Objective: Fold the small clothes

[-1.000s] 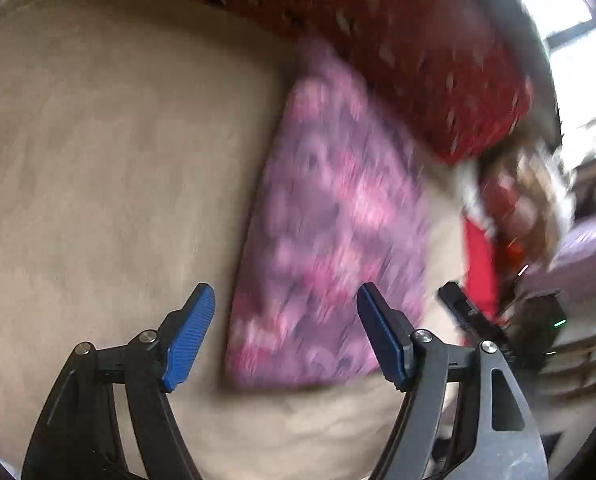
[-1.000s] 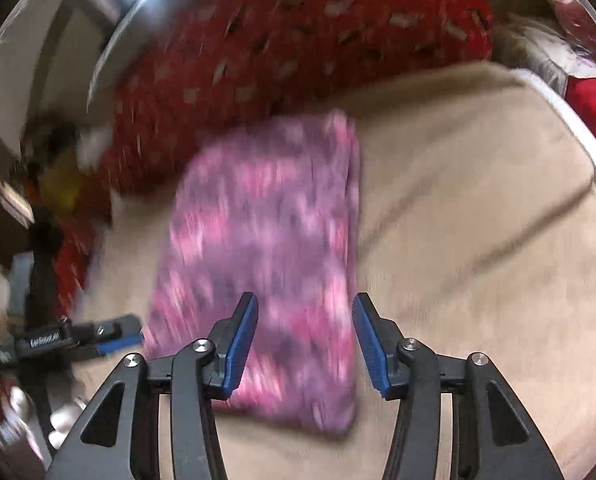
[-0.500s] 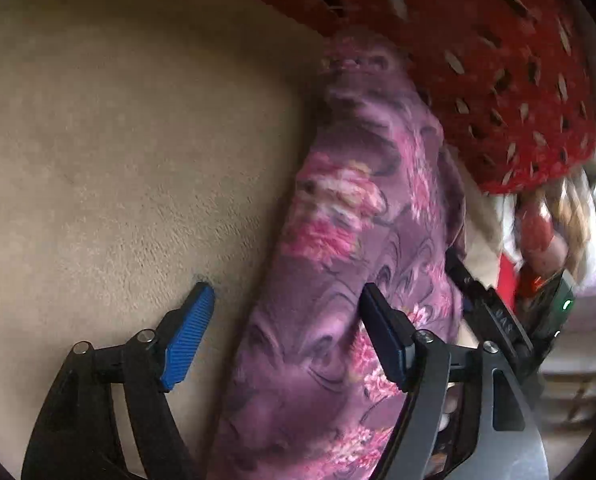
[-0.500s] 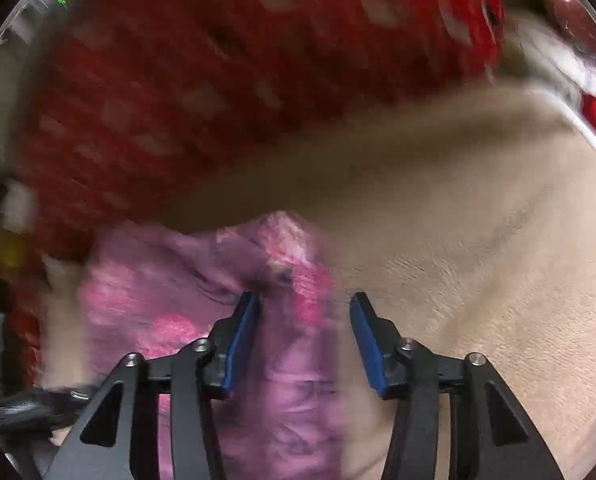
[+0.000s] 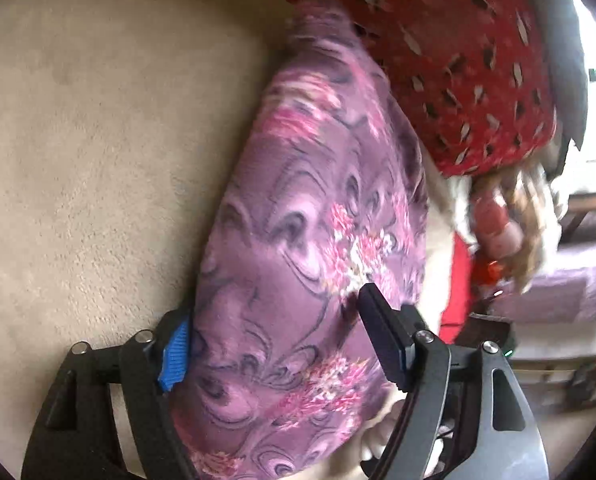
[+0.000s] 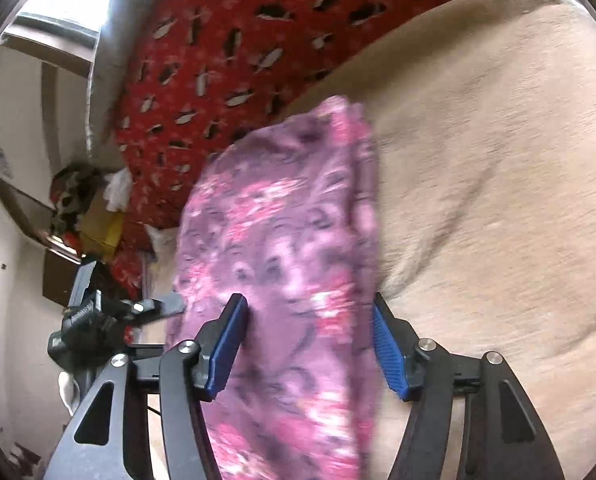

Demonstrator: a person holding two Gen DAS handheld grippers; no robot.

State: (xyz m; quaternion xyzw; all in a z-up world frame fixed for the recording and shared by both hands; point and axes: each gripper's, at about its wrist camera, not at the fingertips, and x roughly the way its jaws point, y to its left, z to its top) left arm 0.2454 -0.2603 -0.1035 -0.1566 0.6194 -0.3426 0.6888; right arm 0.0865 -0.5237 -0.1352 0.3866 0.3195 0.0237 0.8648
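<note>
Left tongs (image 5: 271,350) closing, right tongs (image 6: 310,346) opening; both straddle the folded purple floral garment (image 5: 306,248) without visibly pinching it.

My left tongs (image 5: 271,348) point steeply down, jaws half spread and just closing in, the folded cloth (image 5: 298,264) bulging between the pads. My right tongs (image 6: 306,344) tilt down less steeply, jaws half spread and just opening, straddling the same cloth's near end.
</note>
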